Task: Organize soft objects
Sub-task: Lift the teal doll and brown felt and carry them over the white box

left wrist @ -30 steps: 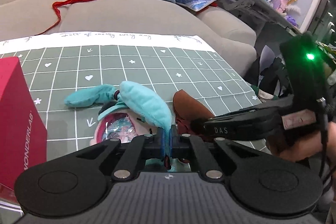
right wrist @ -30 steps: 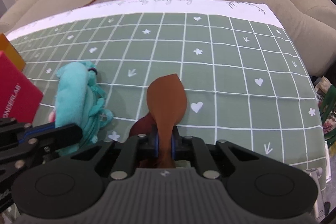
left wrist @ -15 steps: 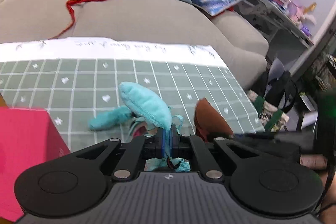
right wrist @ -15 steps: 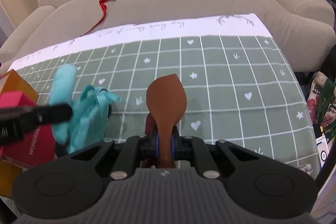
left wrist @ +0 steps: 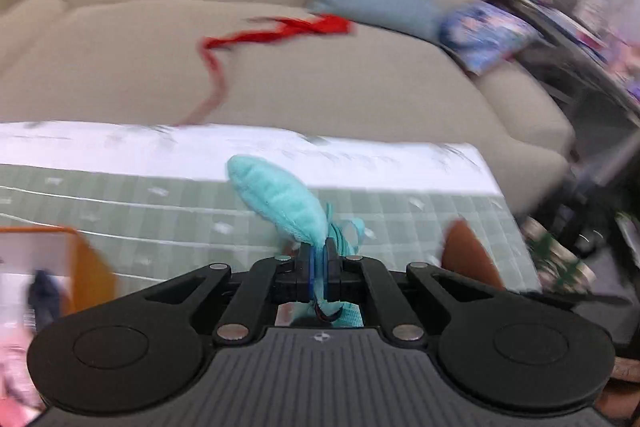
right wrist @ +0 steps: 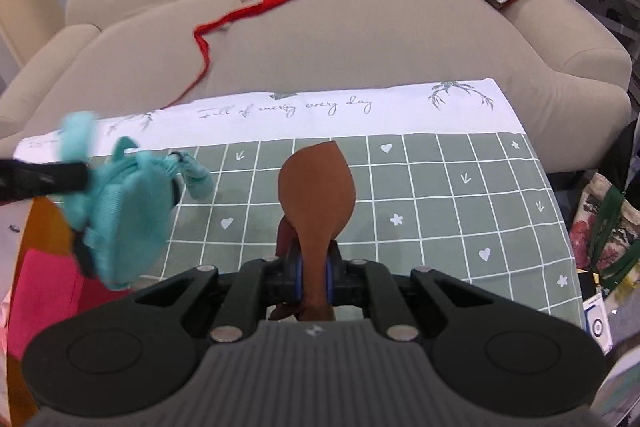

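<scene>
Left hand-held gripper [left wrist: 319, 269]: jaws pressed together, pinching a teal plush toy [left wrist: 280, 203] by a thin fold. One padded limb sticks up ahead of the fingertips; the rest of the toy hangs below, clear of the tabletop [left wrist: 400, 195], as the right wrist view shows.

Right hand-held gripper [right wrist: 314, 277]: jaws pressed together, pinching a brown plush toy [right wrist: 318, 195] by a narrow neck. A leaf-shaped flap stands up ahead of the fingertips; a darker part hangs under the jaws.

Risks, as judged:
- Both grips take only a slim bit of soft fabric; a swing or jerk could let the fabric slide out and drop a toy.
- The teal toy's loose straps and limbs dangle near the orange box [right wrist: 44, 223] and red box [right wrist: 44, 291] to the left; they could snag on an edge.
- The two hand-held grippers sit close side by side; the hanging toys could brush or tangle.

Hard to make out:
- The left wrist view is motion-blurred; the cloth's pattern and the box contents are unreadable.
- Each toy's body is mostly hidden beneath its own hand-held gripper.
- The boxes are cut off at the frame edge; their openings cannot be judged.
</scene>
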Action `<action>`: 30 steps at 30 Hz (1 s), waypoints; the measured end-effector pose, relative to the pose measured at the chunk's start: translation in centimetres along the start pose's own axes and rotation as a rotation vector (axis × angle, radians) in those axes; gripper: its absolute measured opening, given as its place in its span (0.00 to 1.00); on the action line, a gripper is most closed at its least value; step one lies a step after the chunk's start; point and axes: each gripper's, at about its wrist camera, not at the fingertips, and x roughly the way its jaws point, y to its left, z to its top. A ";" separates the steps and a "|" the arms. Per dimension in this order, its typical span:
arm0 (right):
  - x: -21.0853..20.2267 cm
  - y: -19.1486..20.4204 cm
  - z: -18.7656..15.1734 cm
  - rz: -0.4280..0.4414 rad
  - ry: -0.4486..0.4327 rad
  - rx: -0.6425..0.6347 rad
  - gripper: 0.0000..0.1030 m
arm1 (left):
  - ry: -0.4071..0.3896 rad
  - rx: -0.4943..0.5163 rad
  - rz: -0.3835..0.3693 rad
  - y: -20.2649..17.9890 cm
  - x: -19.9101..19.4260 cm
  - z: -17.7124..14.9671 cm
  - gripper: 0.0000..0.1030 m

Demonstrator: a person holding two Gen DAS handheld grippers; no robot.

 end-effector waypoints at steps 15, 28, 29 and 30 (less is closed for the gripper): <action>-1.9 12.7 6.1 0.026 -0.080 -0.136 0.08 | -0.143 -0.066 0.144 10.6 -9.2 5.3 0.02; -6.9 28.8 5.2 0.294 -0.142 -0.348 0.08 | -0.201 -0.096 0.199 19.3 -16.5 4.3 0.02; -7.0 29.7 4.8 0.312 -0.135 -0.364 0.08 | -0.203 -0.092 0.204 19.7 -16.5 3.8 0.02; -6.9 30.6 4.6 0.326 -0.126 -0.383 0.08 | -0.199 -0.090 0.200 20.1 -16.5 3.4 0.02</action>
